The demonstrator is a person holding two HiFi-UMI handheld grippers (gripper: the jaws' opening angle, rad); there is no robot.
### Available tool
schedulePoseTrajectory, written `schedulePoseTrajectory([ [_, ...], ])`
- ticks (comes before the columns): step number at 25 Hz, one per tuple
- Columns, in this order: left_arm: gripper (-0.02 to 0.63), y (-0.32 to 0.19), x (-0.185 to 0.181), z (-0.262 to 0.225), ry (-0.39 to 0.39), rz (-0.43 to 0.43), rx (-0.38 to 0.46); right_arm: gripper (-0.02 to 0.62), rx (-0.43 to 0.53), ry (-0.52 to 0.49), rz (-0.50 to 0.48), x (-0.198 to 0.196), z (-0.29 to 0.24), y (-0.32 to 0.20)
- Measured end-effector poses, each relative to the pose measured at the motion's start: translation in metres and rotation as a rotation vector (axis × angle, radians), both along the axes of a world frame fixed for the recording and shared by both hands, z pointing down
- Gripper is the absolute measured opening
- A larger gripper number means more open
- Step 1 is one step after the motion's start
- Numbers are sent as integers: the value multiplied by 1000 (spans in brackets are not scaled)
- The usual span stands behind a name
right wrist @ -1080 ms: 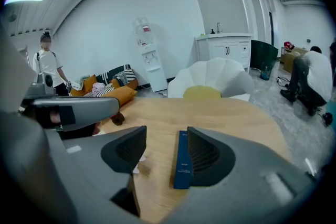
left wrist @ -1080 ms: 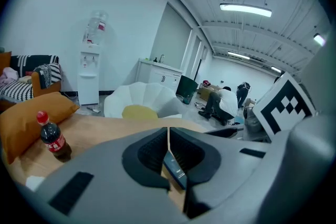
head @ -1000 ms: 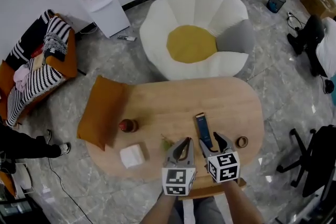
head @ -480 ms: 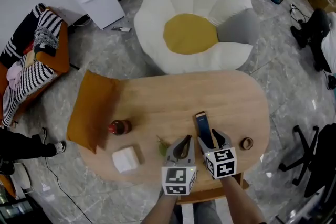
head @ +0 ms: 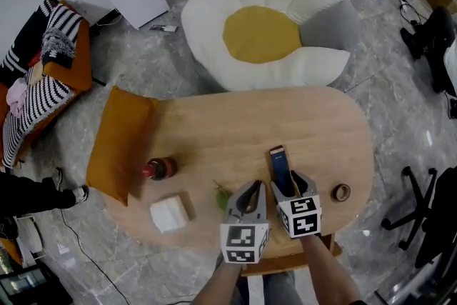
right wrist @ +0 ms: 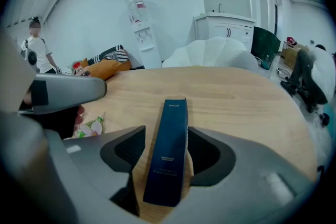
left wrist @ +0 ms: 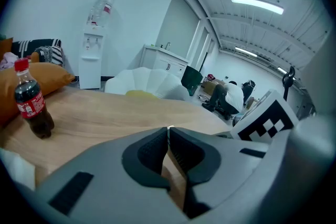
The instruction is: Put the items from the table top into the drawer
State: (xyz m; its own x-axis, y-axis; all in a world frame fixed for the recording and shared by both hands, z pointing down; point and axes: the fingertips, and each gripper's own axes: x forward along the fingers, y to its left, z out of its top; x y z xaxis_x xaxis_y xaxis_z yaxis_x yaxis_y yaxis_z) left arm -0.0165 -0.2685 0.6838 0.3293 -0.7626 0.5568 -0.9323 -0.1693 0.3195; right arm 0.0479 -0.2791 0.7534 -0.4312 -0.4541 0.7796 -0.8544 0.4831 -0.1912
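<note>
Dark blue box (head: pixel 280 166) lies flat on the wooden worktop (head: pixel 214 128) near its front edge, its near end between the jaws of the right tongs (head: pixel 288 183), which stand released on either side of it; bare wood shows between the left jaw and the box. Left tongs (head: pixel 249 191) just beside, clenched on nothing, tips over the worktop. Further out on the worktop: small green packet (head: pixel 223 198), white pad (head: pixel 170 214), cola bottle (head: pixel 158 168) and, right of the box, roll of tape (head: pixel 341 192).
</note>
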Motion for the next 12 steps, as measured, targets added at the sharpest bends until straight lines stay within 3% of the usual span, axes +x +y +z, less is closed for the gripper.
schedulePoseTrajectory([
  [8,15,-1,7,0,7,5,-2,246,-51,52,1,2,17,3],
  [12,15,-1,7,0,11,4,-4,210,-44,72,3,3,16,2],
])
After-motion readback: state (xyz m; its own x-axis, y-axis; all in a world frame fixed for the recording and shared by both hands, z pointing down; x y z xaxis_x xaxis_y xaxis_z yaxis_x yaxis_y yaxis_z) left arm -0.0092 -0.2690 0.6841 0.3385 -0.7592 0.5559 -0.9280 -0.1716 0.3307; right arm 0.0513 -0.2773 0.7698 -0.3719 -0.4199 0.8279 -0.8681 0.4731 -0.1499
